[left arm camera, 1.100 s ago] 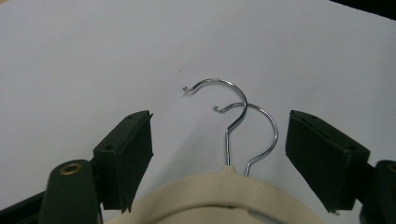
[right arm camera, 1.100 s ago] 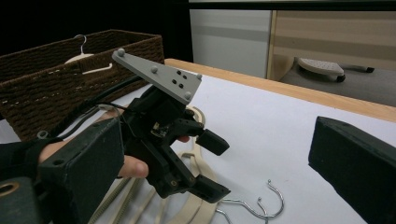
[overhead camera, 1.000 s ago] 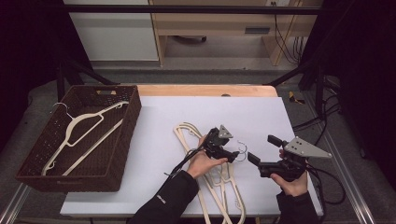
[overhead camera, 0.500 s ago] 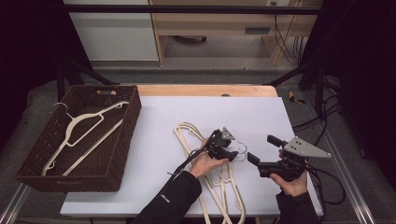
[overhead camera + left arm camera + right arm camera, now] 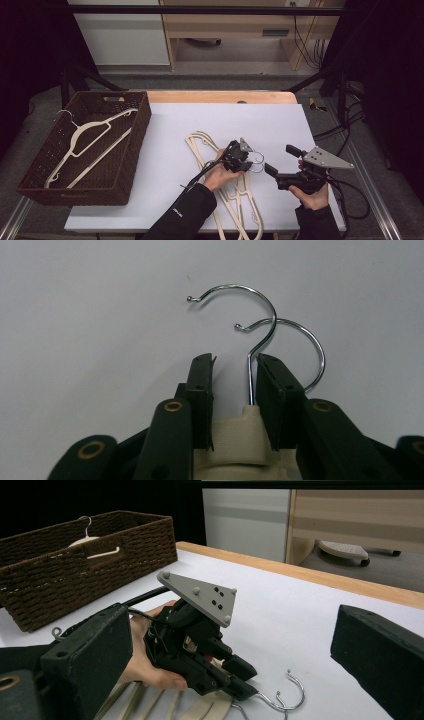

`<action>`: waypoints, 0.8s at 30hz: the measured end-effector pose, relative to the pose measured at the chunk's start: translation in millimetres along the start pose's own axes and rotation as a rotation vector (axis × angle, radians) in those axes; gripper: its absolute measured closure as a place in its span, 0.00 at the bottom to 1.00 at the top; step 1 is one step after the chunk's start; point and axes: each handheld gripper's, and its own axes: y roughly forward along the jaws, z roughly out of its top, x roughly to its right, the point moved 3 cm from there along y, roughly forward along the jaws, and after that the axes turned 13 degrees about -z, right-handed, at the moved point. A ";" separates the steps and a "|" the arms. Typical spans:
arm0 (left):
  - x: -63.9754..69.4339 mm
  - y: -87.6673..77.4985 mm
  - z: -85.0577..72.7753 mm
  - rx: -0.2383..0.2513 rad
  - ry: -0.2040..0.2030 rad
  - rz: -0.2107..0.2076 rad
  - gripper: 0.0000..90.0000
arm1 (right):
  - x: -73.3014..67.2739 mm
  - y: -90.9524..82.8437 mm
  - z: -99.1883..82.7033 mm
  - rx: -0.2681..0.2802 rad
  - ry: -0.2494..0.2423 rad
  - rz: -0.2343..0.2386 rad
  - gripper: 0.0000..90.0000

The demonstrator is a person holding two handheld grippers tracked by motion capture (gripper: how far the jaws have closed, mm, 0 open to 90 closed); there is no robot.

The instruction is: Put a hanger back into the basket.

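Our left claw [image 5: 234, 371] has just been closing its jaws around the top hanger's [image 5: 235, 440] neck. They flank it, gap remaining on one side, not yet clenched. Our right claw [image 5: 230, 645] is released, well apart.

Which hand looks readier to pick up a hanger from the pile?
The left. Its gripper has been closing around the neck of the top hanger. The right gripper hangs open beside the pile.

Brown wicker basket [image 5: 125, 165] at my table's left, cream plastic hanger [image 5: 92, 140] inside, cream hanger stack [image 5: 235, 200] before me, centre-right.
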 end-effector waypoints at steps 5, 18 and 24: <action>1.8 0.3 0.9 -0.011 -0.005 0.003 0.86 | 0.4 -1.1 0.5 0.001 0.005 0.002 0.04; 1.7 -1.2 1.5 -0.011 -0.043 0.008 0.99 | 0.0 0.1 -0.9 -0.007 0.004 0.004 0.04; 7.2 -9.4 3.4 0.033 -0.036 0.027 0.99 | 0.0 1.2 -2.3 -0.015 0.002 0.008 0.05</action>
